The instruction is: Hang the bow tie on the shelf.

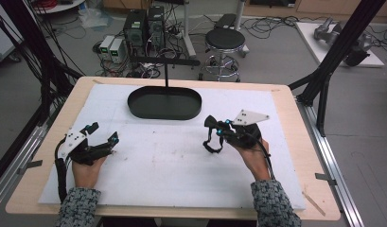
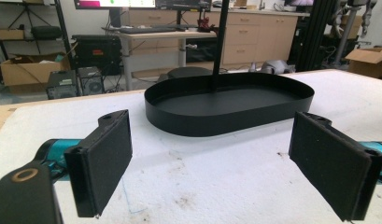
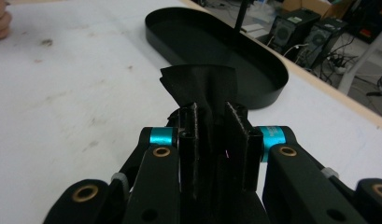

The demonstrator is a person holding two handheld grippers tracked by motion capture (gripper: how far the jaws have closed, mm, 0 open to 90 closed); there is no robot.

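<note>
Black crumpled fabric piece (image 1: 213,135): high view, clamped in right gripper (image 1: 218,134), just short of black oval metal tray (image 1: 164,103) lying up-left, long axis crosswise. Left gripper view: left gripper (image 2: 223,163) wide, empty. Right gripper view: cloth pinched, tray beyond.

tray (image 1: 165,103) on table (image 1: 285,156), stool (image 1: 224,45) behind

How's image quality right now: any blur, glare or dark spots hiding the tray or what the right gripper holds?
High view: even light, slightly soft, tray interior reads as flat black. Left gripper view: tray sharp, a faint sheen on its floor, near pads slightly soft. Right gripper view: the black cloth is black on black between the jaws, its folds hard to read; background blurred.
</note>
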